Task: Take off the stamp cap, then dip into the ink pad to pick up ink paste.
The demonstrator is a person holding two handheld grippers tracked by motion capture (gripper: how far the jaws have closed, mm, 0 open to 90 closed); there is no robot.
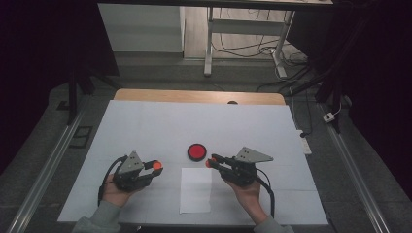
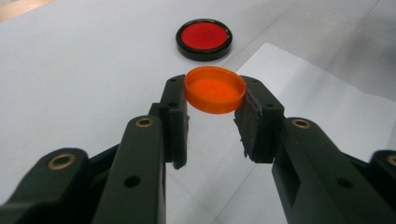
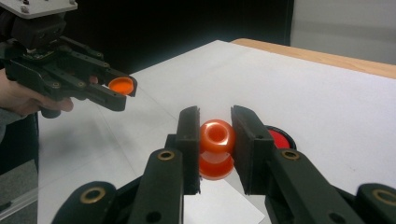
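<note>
Nearest lies a white sheet [image 1: 196,190] on the tabletop [image 1: 145,126], probably a work mat. Left of it, the left tongs [image 1: 156,166] clamp an orange cap [image 2: 215,89] by its rim, hollow side up, lifted clear of the tabletop. Right of the sheet, the right tongs [image 1: 209,162] grip a small orange bottle [image 3: 217,148] by its sides, its open mouth toward the cap, seemingly so the two can be joined. Farther off, between the tongs, sits a red disc [image 1: 197,152].

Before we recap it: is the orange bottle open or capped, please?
Open: the bottle shows a bare mouth in the right gripper; the left gripper holds its cap.
</note>
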